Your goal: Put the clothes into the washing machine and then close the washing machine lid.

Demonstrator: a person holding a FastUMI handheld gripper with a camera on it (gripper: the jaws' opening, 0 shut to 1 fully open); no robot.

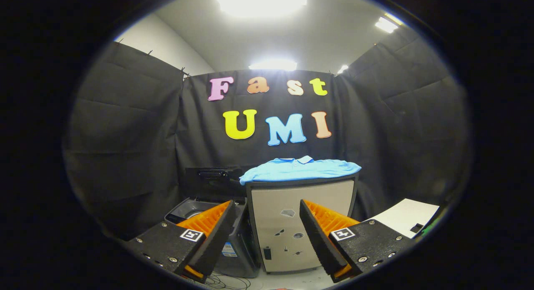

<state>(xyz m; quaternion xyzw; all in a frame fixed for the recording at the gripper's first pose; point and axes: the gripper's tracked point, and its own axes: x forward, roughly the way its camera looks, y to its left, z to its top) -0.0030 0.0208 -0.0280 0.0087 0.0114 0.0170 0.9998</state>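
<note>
Light blue cotton-like cloth, a folded polo shirt [300,169], lies flat on top of a beige box-shaped cabinet with a dark frame [302,223]. The shirt is well beyond the fingers of the gripper and higher than them. Its long axis runs from side to side, across the direction in which the gripper looks. The collar sits at the far edge, turned toward the black cloth wall [125,135], and one end of the shirt hangs a little over the cabinet's left corner. The surface looks smooth, with few wrinkles.

The hand-held gripper [267,235] is released: its two fingers stand wide apart, holding nothing, and the cabinet front shows between them. Just beyond the left finger stands a grey top-loading washing machine [187,210] with its dark lid [212,177] raised. Beyond the right finger there is a white flat board [406,215].
</note>
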